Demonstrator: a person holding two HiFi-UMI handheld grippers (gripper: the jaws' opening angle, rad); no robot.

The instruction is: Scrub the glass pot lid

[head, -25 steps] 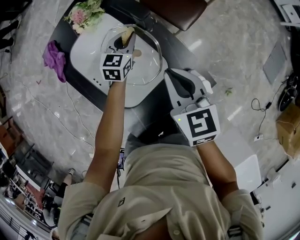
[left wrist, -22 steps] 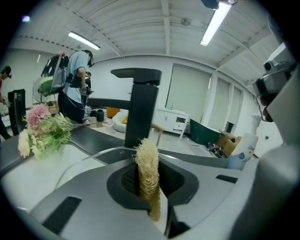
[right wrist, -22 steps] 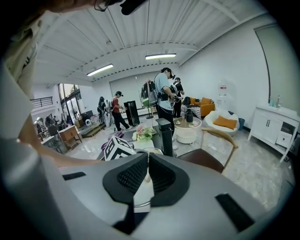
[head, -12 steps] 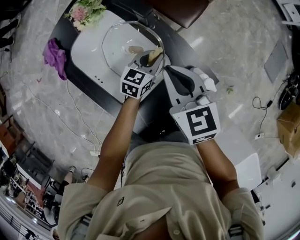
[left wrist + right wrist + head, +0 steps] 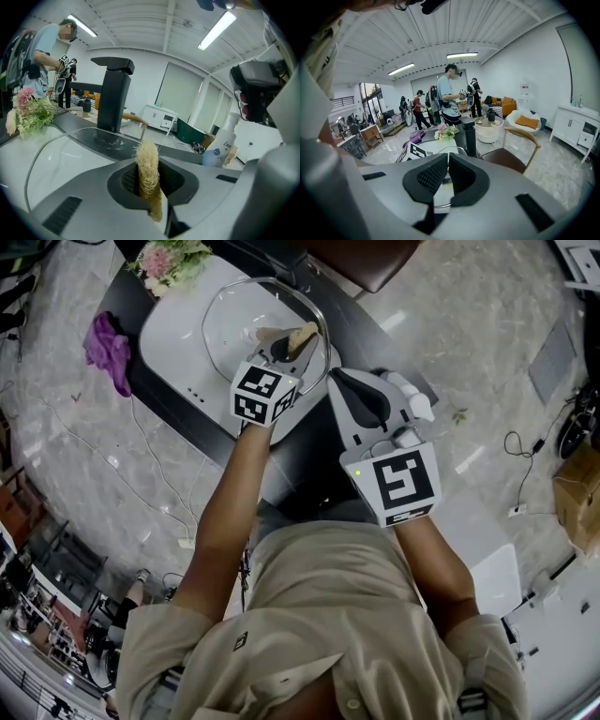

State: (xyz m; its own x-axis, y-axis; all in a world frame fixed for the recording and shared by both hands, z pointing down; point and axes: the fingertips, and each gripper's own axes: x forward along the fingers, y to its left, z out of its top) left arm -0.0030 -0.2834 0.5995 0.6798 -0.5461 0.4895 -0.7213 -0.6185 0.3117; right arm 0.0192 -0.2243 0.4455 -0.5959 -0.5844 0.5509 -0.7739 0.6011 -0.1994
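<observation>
Big open-plan lab/studio w/ mock kitchen: white sink [image 5: 169,343] + black faucet [image 5: 112,93], ceiling strip lights [image 5: 216,29], ppl w/ backpack rigs [image 5: 449,93], sofa [image 5: 504,107], marble floor [image 5: 450,296].

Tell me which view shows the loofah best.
Left gripper view: the loofah stands clamped upright in the left claw, centre frame, fibres clear. Head view shows only its tan tip over the lid. Right gripper view: can't make it out.

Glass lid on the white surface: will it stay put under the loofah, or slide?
Probably slides: the glass pot lid lies loose on the smooth white surface, with nothing visibly clamping it. Likely rigid but breakable: glass, thin metal rim. The loofah in the left gripper looks fibrous, so it should give first.
</observation>
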